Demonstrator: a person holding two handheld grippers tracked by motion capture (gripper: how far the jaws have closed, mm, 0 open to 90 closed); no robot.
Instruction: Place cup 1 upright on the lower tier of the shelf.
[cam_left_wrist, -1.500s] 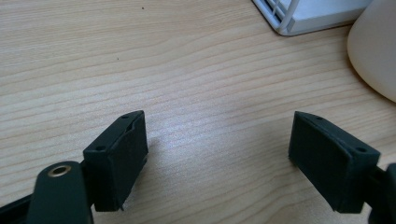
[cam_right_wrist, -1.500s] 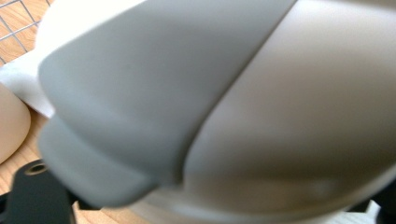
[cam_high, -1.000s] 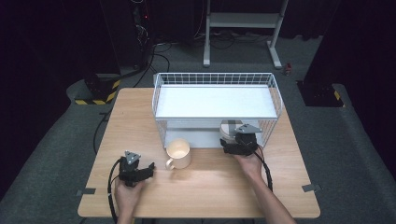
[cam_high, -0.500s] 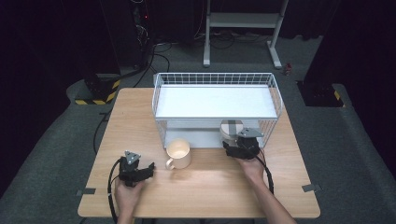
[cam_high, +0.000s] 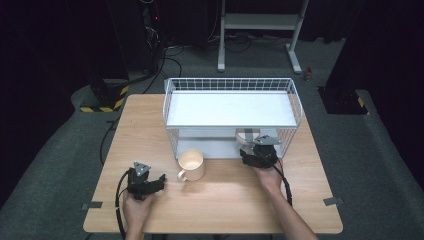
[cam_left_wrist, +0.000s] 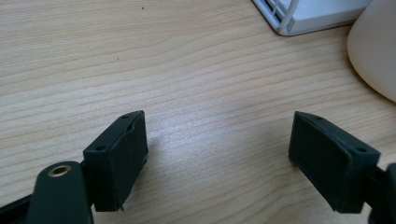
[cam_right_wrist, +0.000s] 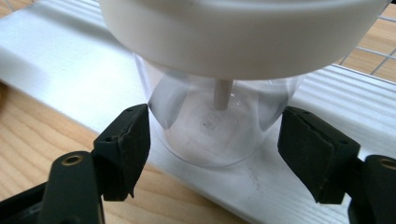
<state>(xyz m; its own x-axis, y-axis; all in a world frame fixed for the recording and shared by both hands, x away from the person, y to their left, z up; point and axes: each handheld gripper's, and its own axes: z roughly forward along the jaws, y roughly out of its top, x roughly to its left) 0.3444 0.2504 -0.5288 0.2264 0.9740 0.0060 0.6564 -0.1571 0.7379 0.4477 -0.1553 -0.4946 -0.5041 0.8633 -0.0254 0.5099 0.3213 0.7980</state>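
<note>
A clear plastic cup (cam_right_wrist: 215, 121) with a white lid (cam_right_wrist: 233, 32) stands on the lower white shelf (cam_right_wrist: 56, 60) of a wire rack (cam_high: 230, 85). My right gripper (cam_right_wrist: 215, 140) reaches in level from the front. Its jaws have just been closing and its pads (cam_right_wrist: 133, 140) now touch the cup's two sides. In the high view this gripper (cam_high: 252, 150) sits at the rack's front right, below the cup's lid (cam_high: 247, 134). My left gripper (cam_left_wrist: 217, 154) rests open on the bare table, nothing between its jaws. A cream mug (cam_high: 191, 164) stands just right of it (cam_high: 160, 181).
The wooden table (cam_high: 225, 200) carries the rack at its back half. The rack's upper shelf (cam_high: 230, 107) hangs over the cup. The mug's side (cam_left_wrist: 373, 56) and a rack corner (cam_left_wrist: 289, 18) lie ahead of the left gripper. Cables trail from both grippers.
</note>
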